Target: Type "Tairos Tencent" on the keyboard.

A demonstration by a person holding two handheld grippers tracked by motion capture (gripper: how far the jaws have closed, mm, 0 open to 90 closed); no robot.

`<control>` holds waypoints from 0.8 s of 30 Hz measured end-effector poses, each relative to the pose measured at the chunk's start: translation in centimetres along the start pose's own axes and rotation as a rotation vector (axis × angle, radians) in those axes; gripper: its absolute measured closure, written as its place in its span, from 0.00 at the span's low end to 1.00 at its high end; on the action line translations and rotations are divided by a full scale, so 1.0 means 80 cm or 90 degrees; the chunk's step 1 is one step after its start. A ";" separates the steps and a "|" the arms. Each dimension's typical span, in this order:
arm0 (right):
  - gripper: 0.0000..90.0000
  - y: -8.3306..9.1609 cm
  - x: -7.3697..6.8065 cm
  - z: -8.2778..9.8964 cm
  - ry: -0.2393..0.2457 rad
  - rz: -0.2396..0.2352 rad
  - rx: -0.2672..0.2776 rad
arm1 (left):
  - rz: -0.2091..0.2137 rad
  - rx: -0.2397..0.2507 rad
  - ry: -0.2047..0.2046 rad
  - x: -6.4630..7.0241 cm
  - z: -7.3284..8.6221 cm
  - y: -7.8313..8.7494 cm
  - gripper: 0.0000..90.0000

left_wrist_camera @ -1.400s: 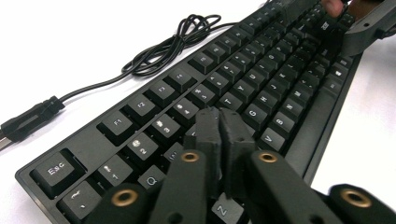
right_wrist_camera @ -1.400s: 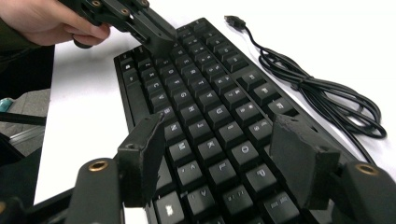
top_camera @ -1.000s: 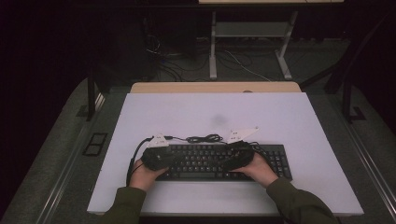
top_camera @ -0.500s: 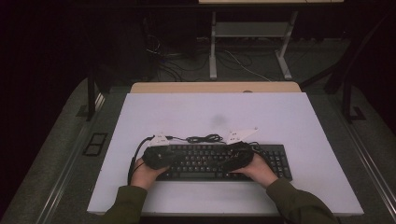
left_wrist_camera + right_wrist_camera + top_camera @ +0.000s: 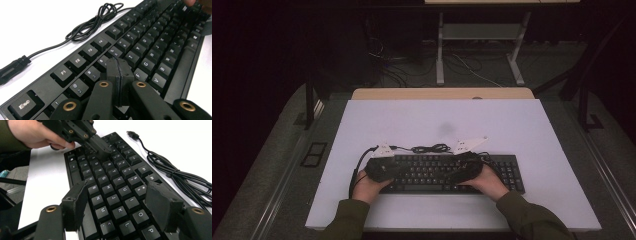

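A black keyboard (image 5: 447,172) is laid on the near half of the white table (image 5: 512,125), its coiled cable (image 5: 429,148) just behind it. The left gripper (image 5: 117,75) is held over the left-side keys, jaws pressed together — nothing between. The right gripper (image 5: 120,202) is poised over the right-side letter keys, jaws spread — empty.

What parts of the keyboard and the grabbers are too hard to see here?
- High view: letters on the keyboard are too small and dark to read.
- Left gripper view: the left gripper hides the keys beneath it; far keys blur.
- Right gripper view: the cable runs off the right edge; the right gripper covers keys at both sides.
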State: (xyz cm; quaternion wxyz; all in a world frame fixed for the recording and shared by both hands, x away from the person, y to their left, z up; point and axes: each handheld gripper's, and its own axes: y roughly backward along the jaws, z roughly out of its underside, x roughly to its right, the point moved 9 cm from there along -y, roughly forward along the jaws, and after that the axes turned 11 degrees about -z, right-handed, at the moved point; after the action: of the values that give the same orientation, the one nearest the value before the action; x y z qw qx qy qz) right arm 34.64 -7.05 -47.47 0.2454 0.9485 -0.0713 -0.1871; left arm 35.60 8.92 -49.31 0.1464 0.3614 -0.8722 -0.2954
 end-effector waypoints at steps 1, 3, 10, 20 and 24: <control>0.37 -0.001 0.000 -0.002 0.001 -0.001 0.001 | -0.002 -0.002 -0.006 0.000 0.000 0.001 0.98; 0.37 -0.002 0.000 -0.004 0.000 -0.001 0.001 | -0.001 -0.002 -0.005 0.000 0.000 0.001 0.98; 0.37 -0.009 0.000 -0.011 0.003 -0.005 0.002 | 0.000 0.002 -0.006 -0.001 -0.001 0.005 0.97; 0.37 -0.018 0.001 -0.024 0.003 -0.007 0.016 | -0.008 0.008 0.008 -0.002 -0.002 0.013 0.78; 0.40 -0.016 0.000 -0.023 0.005 -0.008 0.016 | -0.019 0.013 0.011 -0.001 -0.003 0.015 0.66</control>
State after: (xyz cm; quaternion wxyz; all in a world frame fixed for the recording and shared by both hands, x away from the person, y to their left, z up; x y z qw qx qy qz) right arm 35.39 -5.10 -46.59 0.2327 0.9526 -0.0671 -0.1842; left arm 35.11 9.53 -48.38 0.1457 0.3780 -0.8685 -0.2858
